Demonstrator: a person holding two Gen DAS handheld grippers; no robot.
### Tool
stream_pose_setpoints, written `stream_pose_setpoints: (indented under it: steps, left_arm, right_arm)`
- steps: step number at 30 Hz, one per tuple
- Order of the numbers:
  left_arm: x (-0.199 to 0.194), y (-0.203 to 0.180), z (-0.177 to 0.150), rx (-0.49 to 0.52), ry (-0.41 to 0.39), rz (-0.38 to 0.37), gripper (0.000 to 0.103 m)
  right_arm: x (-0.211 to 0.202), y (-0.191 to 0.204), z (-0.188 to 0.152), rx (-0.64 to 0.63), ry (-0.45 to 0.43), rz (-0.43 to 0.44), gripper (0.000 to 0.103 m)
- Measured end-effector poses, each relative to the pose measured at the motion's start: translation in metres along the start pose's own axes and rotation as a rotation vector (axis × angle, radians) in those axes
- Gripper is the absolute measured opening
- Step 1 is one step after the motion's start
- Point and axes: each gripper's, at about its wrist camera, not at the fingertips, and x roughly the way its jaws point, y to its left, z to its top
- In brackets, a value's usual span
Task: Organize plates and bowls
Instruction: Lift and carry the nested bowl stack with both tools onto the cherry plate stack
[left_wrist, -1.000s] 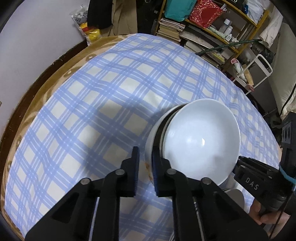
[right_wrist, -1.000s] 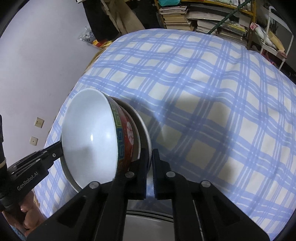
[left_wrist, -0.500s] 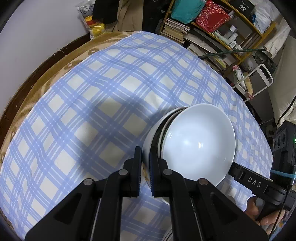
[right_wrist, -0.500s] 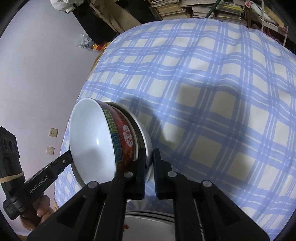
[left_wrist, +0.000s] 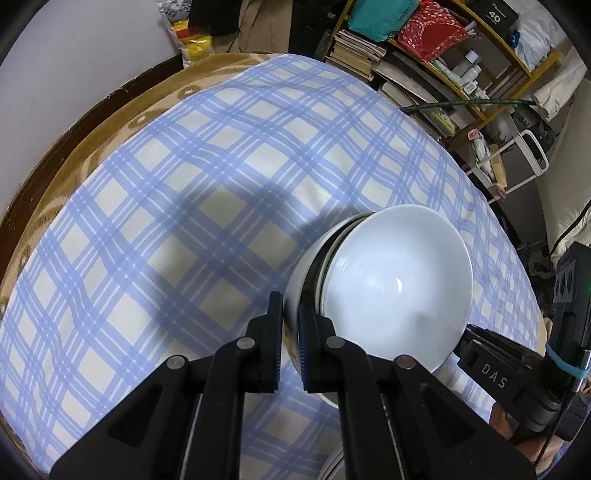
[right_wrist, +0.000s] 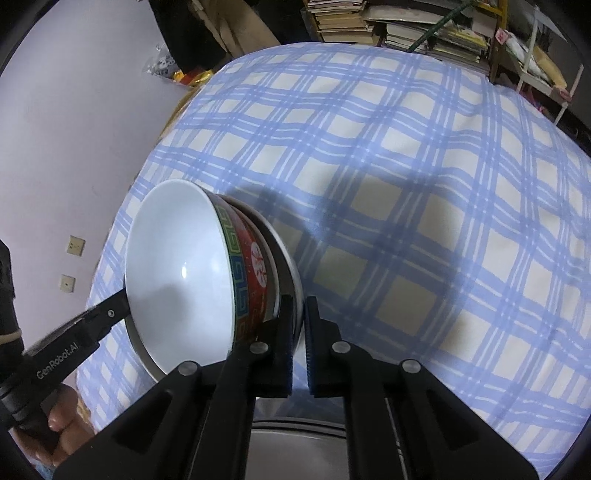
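The left gripper (left_wrist: 291, 332) and right gripper (right_wrist: 298, 332) each have their fingers clamped on opposite rims of a stack of bowls (right_wrist: 207, 280), lower center of both frames, above the checked bench (left_wrist: 192, 192).

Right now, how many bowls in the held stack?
2: a red-patterned, white-lined ceramic bowl nested inside a white outer bowl. The dark band between their rims may hide another.

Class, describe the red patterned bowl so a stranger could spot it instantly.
Find the blue checked tablecloth. Above it both grippers hold a tilted nest of dishes. The red patterned bowl sits innermost, alone in having a red outside with a green key border.
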Motion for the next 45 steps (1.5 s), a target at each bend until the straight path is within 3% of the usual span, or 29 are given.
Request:
stream_pose_setpoints:
  steps: [4,25,45]
  left_arm:
    - [-0.002,-0.005,0.001,0.054,0.000,0.007,0.005]
    - [-0.021,-0.009,-0.006,0.002,0.018,-0.014,0.005]
    - [-0.046,-0.030,-0.012,0.043,-0.003,-0.009,0.004]
  right_arm:
    - [-0.003,0.002,-0.003,-0.013,-0.021,-0.009,0.009]
    - [-0.033,0.006,-0.002,-0.012,-0.010,-0.021,0.010]
    - [-0.058,-0.005,-0.015,0.053,-0.007,-0.003,0.009]
